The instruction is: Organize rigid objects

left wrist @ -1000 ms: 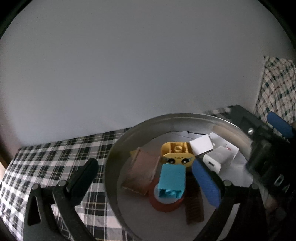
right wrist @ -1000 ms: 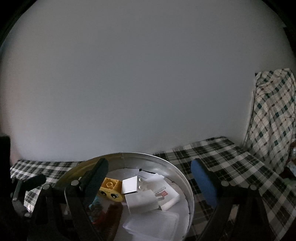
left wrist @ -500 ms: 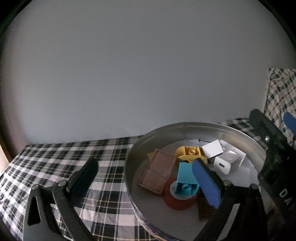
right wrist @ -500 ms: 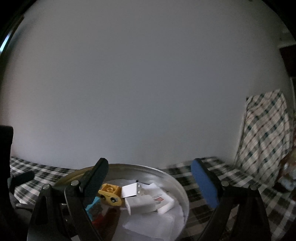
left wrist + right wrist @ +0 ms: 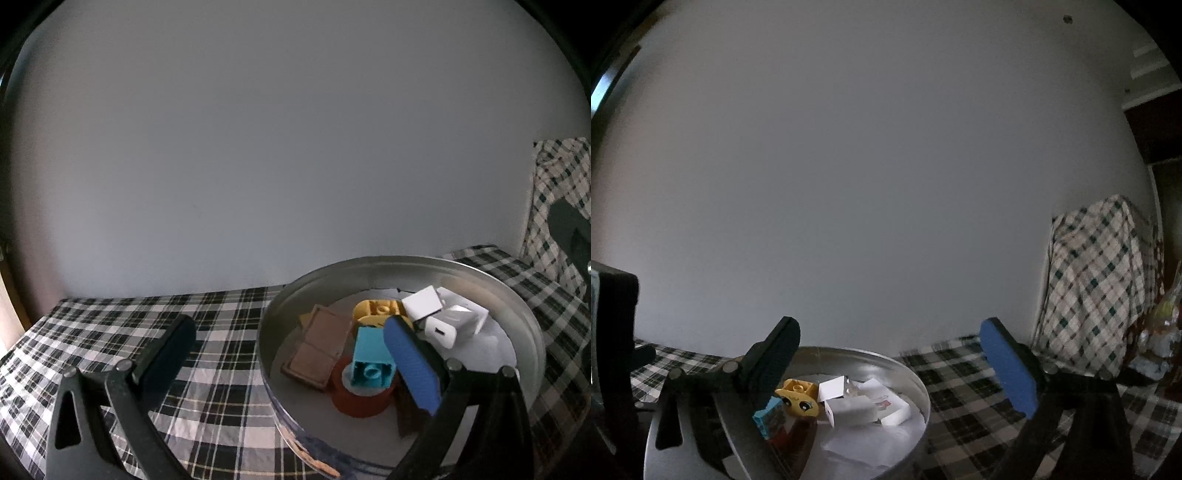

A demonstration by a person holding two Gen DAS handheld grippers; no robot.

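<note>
1. The metal tin [image 5: 532,332] stands on the table [image 5: 110,332], which is covered in a black-and-white check cloth. It holds all the rigid objects seen: a teal brick [image 5: 371,360] on a red round piece [image 5: 360,400], a yellow brick with a printed face [image 5: 380,310], a brown panelled slab [image 5: 319,350], and white boxes and a white charger [image 5: 441,330] at the far right.
2. Left gripper [image 5: 295,365]: jaws apart and empty. One jaw hangs over the bare cloth at 9 o'clock of the tin; the blue-padded jaw overlaps the tin's interior in this view. No pad touches anything.
3. Right gripper [image 5: 897,369]: jaws have just been opening and now stand wide, with nothing between them. The tin [image 5: 916,380] lies low at about 7 o'clock of their gap, and the gripper looks out almost level over it.
4. Deciding relation: the teal brick sits just left of the left gripper's blue pad, its studded end facing the camera and its long axis running roughly 6 to 12 o'clock. The left hand appears nearer and better aimed.
5. Judgement: with no loose object seen on the cloth, the sorting looks largely done.
6. Writing: a small red mark shows on one white box [image 5: 886,404]; it cannot be read. No brand is legible.
</note>
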